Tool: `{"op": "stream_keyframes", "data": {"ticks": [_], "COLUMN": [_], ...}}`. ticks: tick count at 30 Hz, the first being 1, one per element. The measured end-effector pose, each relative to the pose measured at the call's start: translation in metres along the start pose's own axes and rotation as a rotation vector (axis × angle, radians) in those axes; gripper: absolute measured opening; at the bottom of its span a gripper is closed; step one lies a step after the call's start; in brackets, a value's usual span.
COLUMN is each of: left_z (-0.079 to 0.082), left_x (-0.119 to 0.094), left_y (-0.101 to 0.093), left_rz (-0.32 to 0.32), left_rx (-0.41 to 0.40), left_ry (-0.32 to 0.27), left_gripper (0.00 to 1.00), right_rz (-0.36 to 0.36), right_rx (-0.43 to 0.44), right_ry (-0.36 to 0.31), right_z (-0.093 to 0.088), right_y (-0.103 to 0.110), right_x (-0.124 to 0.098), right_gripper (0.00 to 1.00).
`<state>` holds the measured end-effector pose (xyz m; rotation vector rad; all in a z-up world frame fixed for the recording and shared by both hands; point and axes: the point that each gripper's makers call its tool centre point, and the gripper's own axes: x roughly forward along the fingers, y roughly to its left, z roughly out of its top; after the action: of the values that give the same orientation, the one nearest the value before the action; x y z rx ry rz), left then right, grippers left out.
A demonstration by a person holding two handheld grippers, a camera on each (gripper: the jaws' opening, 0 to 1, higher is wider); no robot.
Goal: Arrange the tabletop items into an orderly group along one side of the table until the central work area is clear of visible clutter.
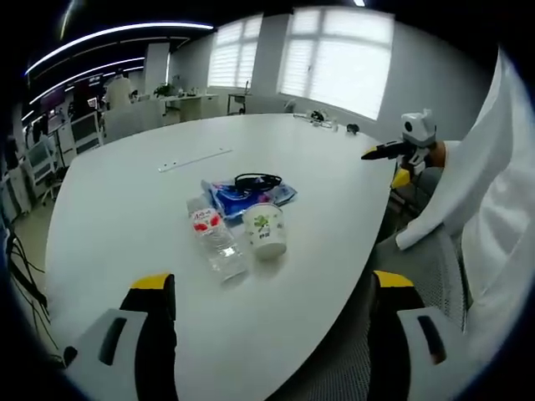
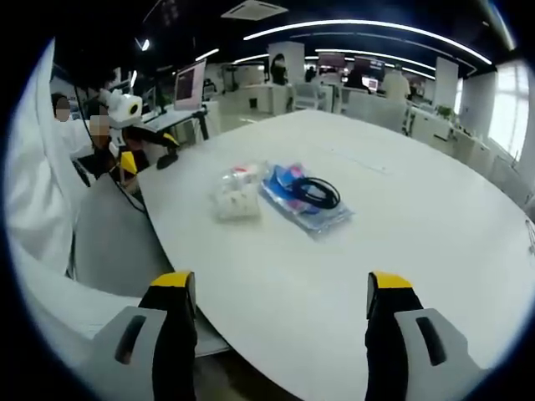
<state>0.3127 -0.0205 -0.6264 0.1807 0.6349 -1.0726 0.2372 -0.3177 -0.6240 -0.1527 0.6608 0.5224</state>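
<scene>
Open-plan office, blinds on the windows; a large white table fills the foreground. Near its edge I see a tight cluster: water bottle lying down, paper cup upright just beside it, blue packet behind with a black cable on top. My left gripper and right gripper hang spread wide, holding nothing, short of the cluster.

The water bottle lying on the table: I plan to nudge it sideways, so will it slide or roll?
The water bottle lies on its side on the smooth white table, so it probably rolls if pushed across its length. It looks thin, clear plastic, likely light and easily dented. The paper cup close beside it may get knocked.
</scene>
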Motion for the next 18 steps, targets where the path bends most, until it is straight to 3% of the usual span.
{"op": "stream_keyframes", "data": {"ticks": [18], "left_z": [0.0081], "left_x": [0.0045], "left_y": [0.0044], "left_rz": [0.0], "left_rx": [0.009], "left_ry": [-0.006], "left_gripper": [0.99], "right_rz": [0.0], "right_rx": [-0.005], "right_ry": [-0.012], "right_z": [0.009], "right_y": [-0.0068], "right_x": [0.0057], "right_gripper": [0.83]}}
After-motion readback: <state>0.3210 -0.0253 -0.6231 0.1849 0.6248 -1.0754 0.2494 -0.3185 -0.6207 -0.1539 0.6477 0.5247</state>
